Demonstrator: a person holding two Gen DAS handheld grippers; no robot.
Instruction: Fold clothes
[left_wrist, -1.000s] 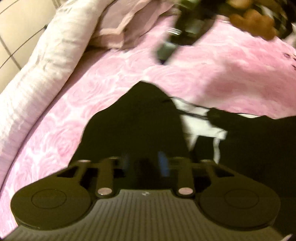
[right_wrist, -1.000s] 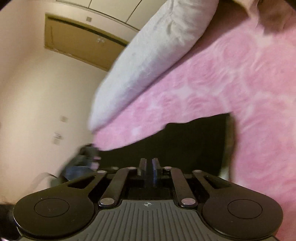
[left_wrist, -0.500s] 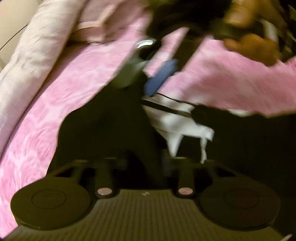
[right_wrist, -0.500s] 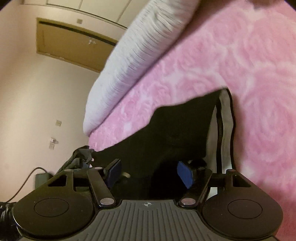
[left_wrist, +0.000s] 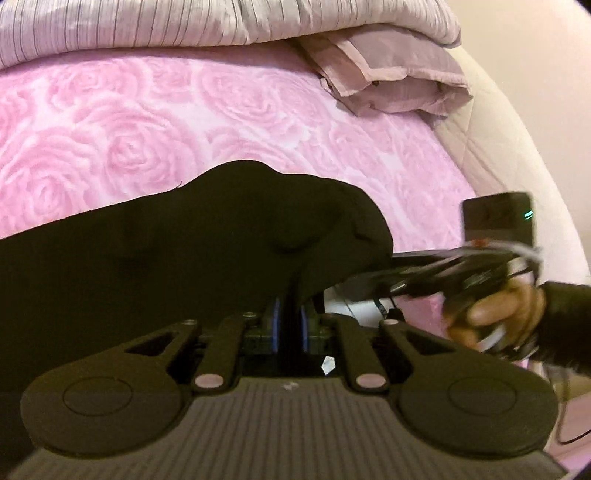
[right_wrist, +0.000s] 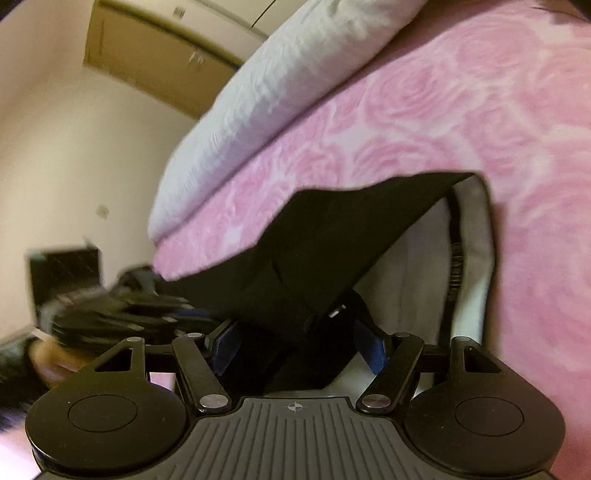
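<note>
Since a second ago the left wrist view has swung round: the pale bolster that ran down its left side now lies across the top, and the right gripper (left_wrist: 373, 284) has come from the far top of the picture to its right edge, beside the black garment (left_wrist: 192, 251). The right gripper's fingers (right_wrist: 373, 350), pressed together a second ago, have just been opening and now stand wide, a fold of the garment lying loose between them without the blue pads pressing it. The left gripper (left_wrist: 290, 321) has its fingers nearly together, pinched on an edge of the black cloth. The garment lies spread on the bed (left_wrist: 122, 147), whose cover is pink with a raised rose pattern; its white lining (right_wrist: 413, 258) shows at one open end in the right wrist view. A grey-white striped bolster (left_wrist: 184, 26) runs along the far edge of the bed, with a folded mauve pillowcase (left_wrist: 391, 77) at its end. Beyond the bed the right wrist view shows a cream wall (right_wrist: 74, 147) and a tan wooden door (right_wrist: 147, 62). A hand (left_wrist: 495, 314) in a dark sleeve holds the right gripper.
</note>
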